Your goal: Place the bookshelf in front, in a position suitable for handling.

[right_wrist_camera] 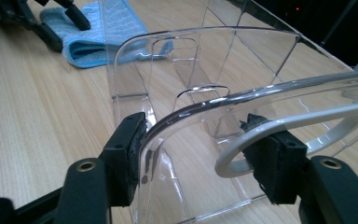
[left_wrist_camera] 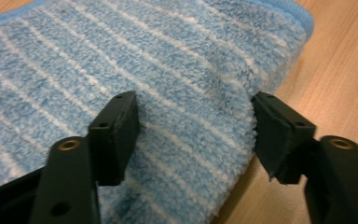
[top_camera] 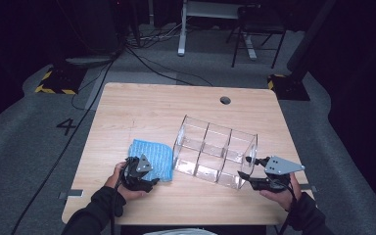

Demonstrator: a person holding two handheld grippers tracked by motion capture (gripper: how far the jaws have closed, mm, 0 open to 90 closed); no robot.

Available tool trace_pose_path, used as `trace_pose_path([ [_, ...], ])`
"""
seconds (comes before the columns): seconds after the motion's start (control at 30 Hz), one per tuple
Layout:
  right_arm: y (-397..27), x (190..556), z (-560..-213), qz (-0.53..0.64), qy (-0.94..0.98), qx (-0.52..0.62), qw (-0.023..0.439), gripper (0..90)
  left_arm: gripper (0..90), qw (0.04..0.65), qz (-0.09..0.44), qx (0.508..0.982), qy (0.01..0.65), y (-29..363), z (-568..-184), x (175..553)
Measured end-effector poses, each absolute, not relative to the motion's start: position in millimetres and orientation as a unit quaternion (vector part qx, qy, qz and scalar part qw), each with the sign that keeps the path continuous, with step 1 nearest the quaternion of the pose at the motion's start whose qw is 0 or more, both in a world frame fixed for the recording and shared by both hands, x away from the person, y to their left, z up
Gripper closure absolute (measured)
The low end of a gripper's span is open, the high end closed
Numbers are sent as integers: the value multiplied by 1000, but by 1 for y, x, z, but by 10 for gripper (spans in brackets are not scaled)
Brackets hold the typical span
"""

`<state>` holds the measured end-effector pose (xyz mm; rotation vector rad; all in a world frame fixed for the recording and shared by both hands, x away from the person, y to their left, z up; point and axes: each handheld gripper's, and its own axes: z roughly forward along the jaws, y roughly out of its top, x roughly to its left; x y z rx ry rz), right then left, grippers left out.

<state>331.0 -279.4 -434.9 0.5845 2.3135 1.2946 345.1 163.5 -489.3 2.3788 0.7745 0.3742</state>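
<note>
Cloth (left_wrist_camera: 168,70) pile between left hand-held gripper (left_wrist_camera: 196,135) pads, close-up

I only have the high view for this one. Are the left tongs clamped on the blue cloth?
Observer: No. The left gripper view shows the left tongs open, with a folded edge of the blue cloth between the pads, unsqueezed.
Reviewer: And the right tongs at the clear organizer?
Observer: The right tongs straddle its end wall. One pad is at the wall, the other stands off it.
Reviewer: Anything about that wall?
Observer: It has a handle cutout.
</note>
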Motion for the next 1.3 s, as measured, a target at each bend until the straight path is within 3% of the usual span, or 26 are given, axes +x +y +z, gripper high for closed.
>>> trace_pose_path([
  [0.07, -281, 331, -434, 466, 834, 210, 209, 405, 509, 304, 148, 897, 285, 164, -489, 347],
  [0.2, -286, 331, -433, 471, 835, 203, 199, 404, 620, 306, 155, 898, 276, 165, -490, 352],
  [0.83, -287, 329, -436, 496, 827, 196, 177, 457, 739, 319, 133, 902, 260, 161, -486, 347],
  [1.3, -283, 328, -436, 491, 828, 200, 183, 456, 751, 435, 121, 868, 204, 150, -439, 305],
])
